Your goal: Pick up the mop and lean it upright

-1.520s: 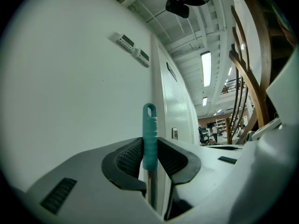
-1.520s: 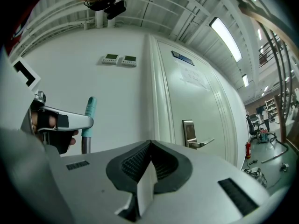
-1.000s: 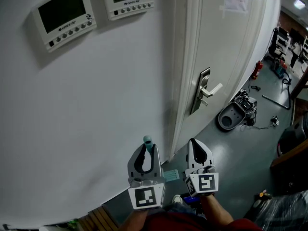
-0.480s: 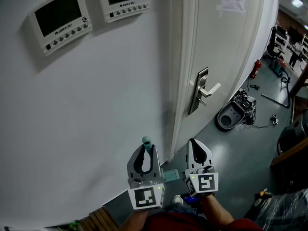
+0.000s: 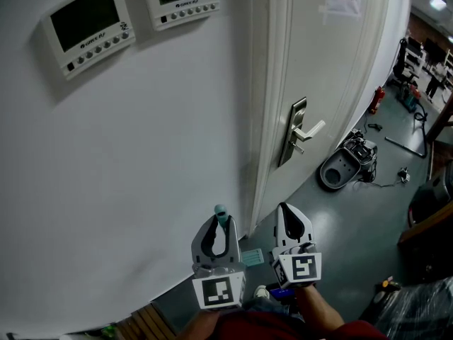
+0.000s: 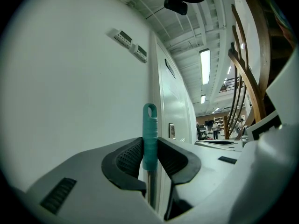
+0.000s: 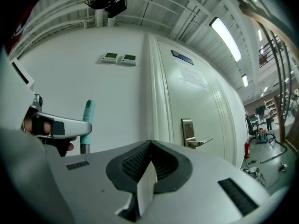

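**Mop held upright in my left tool, close to the wall**

The mop handle (image 6: 149,122), a ribbed teal plastic cap with a hanging loop over a bare metal tube, stands vertical between my left tool's (image 6: 149,143) ridged black pads. They are clamped just under the handle's tip, I judge so I can steer the top onto the smooth white wall (image 5: 141,161) ahead. My right tool (image 7: 150,146), alongside to the right, is closed and empty, facing the panelled door (image 5: 333,83).

The mop (image 6: 149,139) stands upright close to the white wall, just left of the door frame. It has a ribbed teal grip with a hanging loop atop a metal shaft, clamped between the left gripper's (image 5: 216,227) jaws.
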`<state>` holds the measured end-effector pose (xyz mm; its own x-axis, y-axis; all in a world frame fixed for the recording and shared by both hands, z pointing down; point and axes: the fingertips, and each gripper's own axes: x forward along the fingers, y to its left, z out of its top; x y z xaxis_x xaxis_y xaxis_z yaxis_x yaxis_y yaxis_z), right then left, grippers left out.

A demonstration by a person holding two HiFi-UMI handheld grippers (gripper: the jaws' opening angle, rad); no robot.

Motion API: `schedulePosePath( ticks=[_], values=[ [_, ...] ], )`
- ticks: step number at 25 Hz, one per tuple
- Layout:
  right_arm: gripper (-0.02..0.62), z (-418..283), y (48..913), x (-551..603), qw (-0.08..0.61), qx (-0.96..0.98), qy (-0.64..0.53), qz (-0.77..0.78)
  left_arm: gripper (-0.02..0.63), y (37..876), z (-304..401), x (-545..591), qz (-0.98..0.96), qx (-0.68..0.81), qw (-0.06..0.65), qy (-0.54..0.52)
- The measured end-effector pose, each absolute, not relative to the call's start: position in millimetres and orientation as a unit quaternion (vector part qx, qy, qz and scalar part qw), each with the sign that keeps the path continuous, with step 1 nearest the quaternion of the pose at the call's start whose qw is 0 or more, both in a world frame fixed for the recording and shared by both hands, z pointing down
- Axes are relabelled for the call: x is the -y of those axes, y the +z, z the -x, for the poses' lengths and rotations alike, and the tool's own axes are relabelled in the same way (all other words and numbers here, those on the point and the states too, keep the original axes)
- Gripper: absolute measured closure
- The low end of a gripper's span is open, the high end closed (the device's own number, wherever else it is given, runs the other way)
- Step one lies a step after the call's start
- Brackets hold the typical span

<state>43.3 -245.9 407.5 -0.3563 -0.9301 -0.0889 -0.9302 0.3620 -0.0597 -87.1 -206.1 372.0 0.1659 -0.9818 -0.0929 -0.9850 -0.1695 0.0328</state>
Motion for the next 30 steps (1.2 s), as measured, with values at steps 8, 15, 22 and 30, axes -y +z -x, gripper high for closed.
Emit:
schedulePosePath(
  ticks=[8,15,22,30],
  values=[
    [0.578,-43.2,413.5,245.2,0.051,-0.826,0.001,0.562,0.499,405.3,79.5,204.7,0.765,-0.643,0.003,0.027],
    [0.578,-45.1,414.9,245.4,0.048,-0.825,0.001,0.563,0.499,433.9,78.2,207.1,0.763,-0.646,-0.010,0.014],
    [0.578,-46.3,417.0,245.9,0.046,-0.825,0.000,0.564,0.499,464.4,76.7,211.9,0.765,-0.643,-0.011,-0.025],
    [0.578,-47.4,421.1,246.4,0.043,-0.824,-0.002,0.565,0.499,525.4,80.6,215.0,0.758,-0.648,-0.059,-0.052]
  ],
)
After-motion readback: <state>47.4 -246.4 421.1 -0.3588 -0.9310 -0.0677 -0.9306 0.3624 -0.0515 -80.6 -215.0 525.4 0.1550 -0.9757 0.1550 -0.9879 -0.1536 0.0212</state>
